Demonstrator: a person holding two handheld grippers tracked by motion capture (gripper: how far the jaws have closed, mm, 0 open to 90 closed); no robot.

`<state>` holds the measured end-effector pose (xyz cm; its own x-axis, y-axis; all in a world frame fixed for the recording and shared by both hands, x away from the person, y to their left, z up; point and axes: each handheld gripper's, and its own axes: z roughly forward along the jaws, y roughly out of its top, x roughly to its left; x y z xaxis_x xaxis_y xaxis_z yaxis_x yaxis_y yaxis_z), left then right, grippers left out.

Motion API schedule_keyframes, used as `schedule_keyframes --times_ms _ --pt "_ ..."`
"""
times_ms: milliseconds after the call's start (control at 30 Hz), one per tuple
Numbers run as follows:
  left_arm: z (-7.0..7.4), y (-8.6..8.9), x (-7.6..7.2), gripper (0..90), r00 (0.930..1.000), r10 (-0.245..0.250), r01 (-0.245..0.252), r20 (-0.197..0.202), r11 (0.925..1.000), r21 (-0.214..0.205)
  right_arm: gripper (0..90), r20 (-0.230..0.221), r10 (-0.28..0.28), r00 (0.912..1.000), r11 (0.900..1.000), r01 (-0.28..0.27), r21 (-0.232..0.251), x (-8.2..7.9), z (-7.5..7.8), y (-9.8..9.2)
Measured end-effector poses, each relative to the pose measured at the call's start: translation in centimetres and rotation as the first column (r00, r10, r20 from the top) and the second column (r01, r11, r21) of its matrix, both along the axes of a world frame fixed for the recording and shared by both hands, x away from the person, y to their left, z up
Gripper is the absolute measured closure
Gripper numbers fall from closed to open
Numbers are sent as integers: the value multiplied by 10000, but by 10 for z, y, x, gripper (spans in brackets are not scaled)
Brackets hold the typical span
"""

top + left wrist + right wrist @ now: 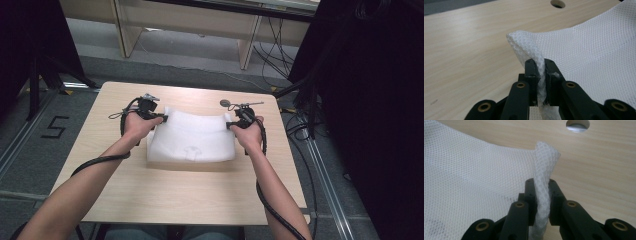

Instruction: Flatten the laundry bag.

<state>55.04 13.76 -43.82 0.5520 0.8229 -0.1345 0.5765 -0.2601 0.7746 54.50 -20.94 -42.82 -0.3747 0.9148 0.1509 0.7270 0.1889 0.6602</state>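
Left tongs (541, 68) and right tongs (541, 188) each clamp a far corner of white mesh garment (192, 137) on table (200, 195); cable hole (557, 3) beyond.

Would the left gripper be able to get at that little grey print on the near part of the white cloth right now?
Probably not at once: the left gripper is shut on the white cloth's far left corner. The grey print lies uncovered nearby, so it would need to let go first.
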Motion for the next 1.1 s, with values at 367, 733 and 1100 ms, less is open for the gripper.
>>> schedule_keyframes --times_ms 367,733,1100 --pt "18 0 -16 830 9951 -433 489 893 9969 -617 778 -199 199 9996 9998 -197 102 -8 15 -2" --pt "25 7 -48 838 9731 -1570 1740 1683 9805 -912 696 -593 328 9977 9994 -324 84 -22 9 -17" --pt "17 8 -51 839 9720 -1824 1920 1479 9799 -533 507 -503 -269 9984 9994 278 188 -13 4 -12"
